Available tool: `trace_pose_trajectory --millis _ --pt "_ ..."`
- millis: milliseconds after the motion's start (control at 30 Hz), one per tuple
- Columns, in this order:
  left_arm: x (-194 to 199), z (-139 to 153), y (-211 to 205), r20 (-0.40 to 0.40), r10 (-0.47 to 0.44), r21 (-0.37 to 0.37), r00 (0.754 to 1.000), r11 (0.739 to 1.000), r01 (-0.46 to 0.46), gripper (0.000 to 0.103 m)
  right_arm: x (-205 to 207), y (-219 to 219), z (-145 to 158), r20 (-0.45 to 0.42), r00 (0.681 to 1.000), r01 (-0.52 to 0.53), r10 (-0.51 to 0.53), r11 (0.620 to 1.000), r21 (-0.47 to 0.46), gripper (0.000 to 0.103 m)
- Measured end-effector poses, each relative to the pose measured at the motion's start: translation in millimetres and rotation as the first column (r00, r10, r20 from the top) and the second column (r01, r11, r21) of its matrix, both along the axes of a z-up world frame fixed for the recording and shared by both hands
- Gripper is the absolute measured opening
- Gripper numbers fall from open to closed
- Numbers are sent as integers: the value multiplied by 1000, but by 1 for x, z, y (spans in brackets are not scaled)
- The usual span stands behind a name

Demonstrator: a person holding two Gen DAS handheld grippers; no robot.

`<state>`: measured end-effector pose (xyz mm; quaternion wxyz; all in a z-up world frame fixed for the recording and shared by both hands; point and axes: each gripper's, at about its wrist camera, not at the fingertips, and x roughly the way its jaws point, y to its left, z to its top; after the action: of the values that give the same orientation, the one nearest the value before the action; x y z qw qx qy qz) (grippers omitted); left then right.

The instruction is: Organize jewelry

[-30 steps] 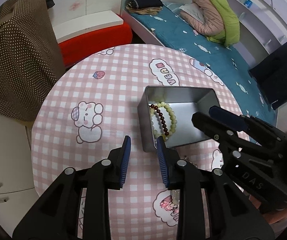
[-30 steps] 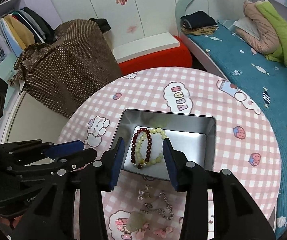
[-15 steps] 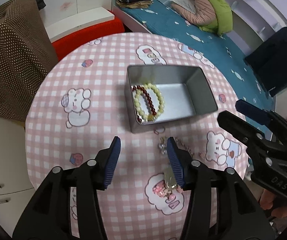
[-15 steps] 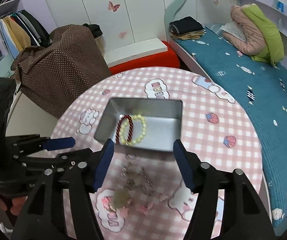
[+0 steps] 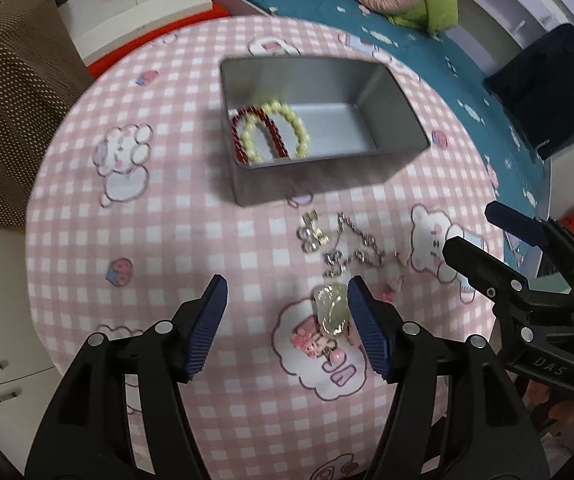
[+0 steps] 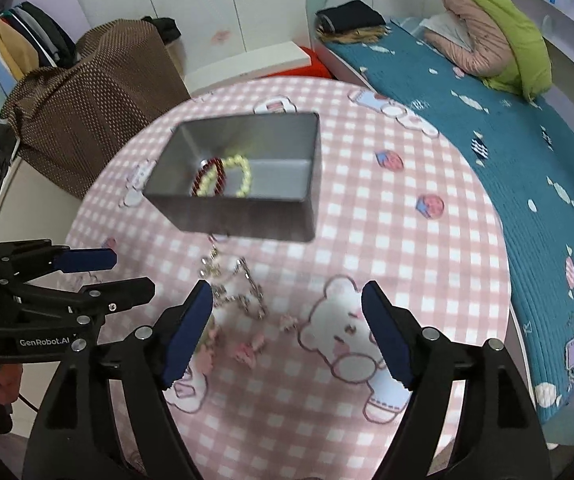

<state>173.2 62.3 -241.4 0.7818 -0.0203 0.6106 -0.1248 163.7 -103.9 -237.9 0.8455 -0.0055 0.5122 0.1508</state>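
Note:
A grey metal box (image 5: 401, 92) (image 6: 247, 216) stands on the round pink checked table (image 5: 127, 220) (image 6: 387, 220). In it lie a dark red bead bracelet (image 5: 241, 136) (image 6: 203, 174) and a pale yellow bead bracelet (image 5: 301, 130) (image 6: 245, 176). In front of the box lie a silver chain with clips (image 5: 351, 240) (image 6: 243, 288), a pale green pendant (image 5: 330, 309) and small pink charms (image 6: 249, 348). My left gripper (image 5: 287, 322) is open above the table, the pendant just inside its right finger. My right gripper (image 6: 287, 330) is open and empty above the table.
A brown dotted cloth (image 5: 3, 92) (image 6: 95, 96) covers furniture at the left. A bed with a teal sheet (image 6: 507, 128) runs along the right. A red and white bench (image 6: 255, 60) stands behind the table.
Both grippers have pulled back from the box toward the table's near edge and opened wider. The loose chain, pendant and charms have come into view between them.

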Motion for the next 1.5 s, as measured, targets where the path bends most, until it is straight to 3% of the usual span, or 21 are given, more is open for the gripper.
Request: trace_pose_trajectory --millis 367,600,1133,1233,1400,1500 --pt "-1 -33 -28 -76 -71 22 995 997 73 64 -8 -9 -17 -57 998 18 -19 1000 -19 74" --pt "-1 -51 -41 -113 -66 53 991 996 73 64 -9 -14 -22 -72 997 30 -31 999 -15 74" --pt "-2 -60 -61 -91 -68 157 994 984 82 63 -5 -13 -27 -83 996 18 -20 1000 -23 74" --pt "-2 -59 -61 -86 -62 156 994 985 75 55 -5 -13 -28 -86 996 13 -15 1000 -24 74" --pt "-2 -57 -59 -71 -59 194 996 978 72 28 -5 -11 -31 -91 996 6 -8 1000 -24 74" --pt "-1 -57 -52 -74 -39 174 997 983 51 22 -5 -10 -31 -92 996 2 -4 1000 -24 74"
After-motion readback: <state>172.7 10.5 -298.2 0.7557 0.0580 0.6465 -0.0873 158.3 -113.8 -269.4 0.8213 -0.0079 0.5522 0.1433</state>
